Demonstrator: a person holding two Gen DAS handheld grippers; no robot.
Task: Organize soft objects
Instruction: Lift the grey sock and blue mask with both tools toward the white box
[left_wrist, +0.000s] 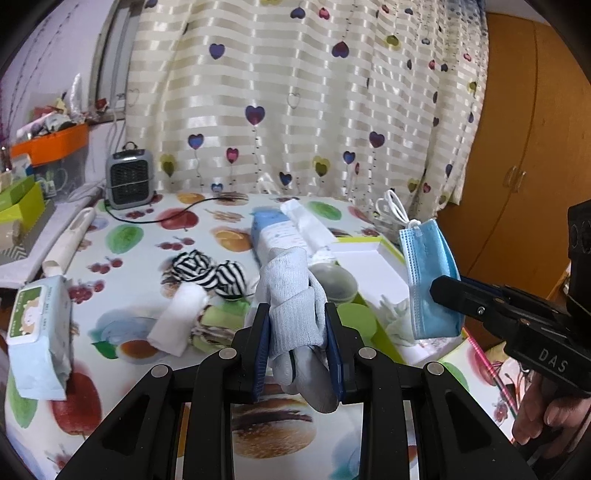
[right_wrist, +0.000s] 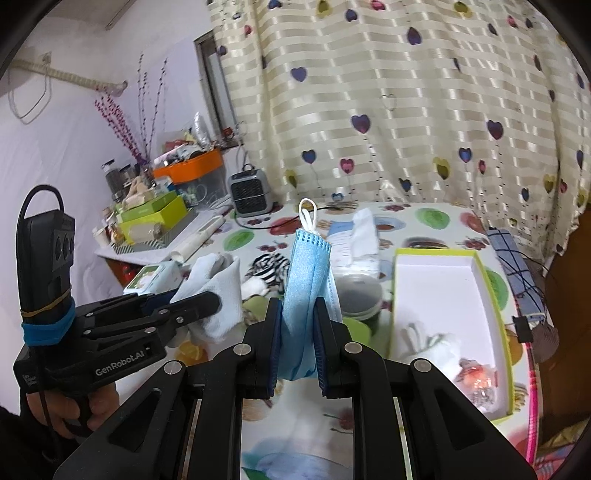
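The left gripper (left_wrist: 297, 328) has its jaws closed most of the way onto a pale grey-blue sock (left_wrist: 293, 291), which is bunched and knotted between the blue pads and held above the fruit-print worktop (left_wrist: 140, 221); its loose end hangs toward 6 o'clock in the left wrist view. The right gripper (right_wrist: 297, 332) has its jaws pinched on a folded blue face mask (right_wrist: 308, 273), which stands upright out of the pads with its white ear loop (right_wrist: 308, 212) at 12 o'clock. In the left wrist view the same mask (left_wrist: 430, 280) hangs at 3 o'clock, in front of the green-rimmed white box (left_wrist: 364, 258) on the worktop. In the right wrist view that box (right_wrist: 436, 291) lies at 3 o'clock of the mask, with a white fabric item (right_wrist: 439, 345) and a small reddish wrapped thing (right_wrist: 476, 376) inside at its near end. On the worktop between the grippers and the curtain (left_wrist: 295, 92) lie a black-and-white striped cloth (left_wrist: 208, 273), a white rolled cloth (left_wrist: 177, 319) just beside it at 7 o'clock, and a round dark lidded tub (right_wrist: 356, 295) near the box. A pack of wipes (left_wrist: 38, 332) sits at 9 o'clock in the left wrist view, and a small grey heater (left_wrist: 129, 181) stands at 11 o'clock near the curtain.
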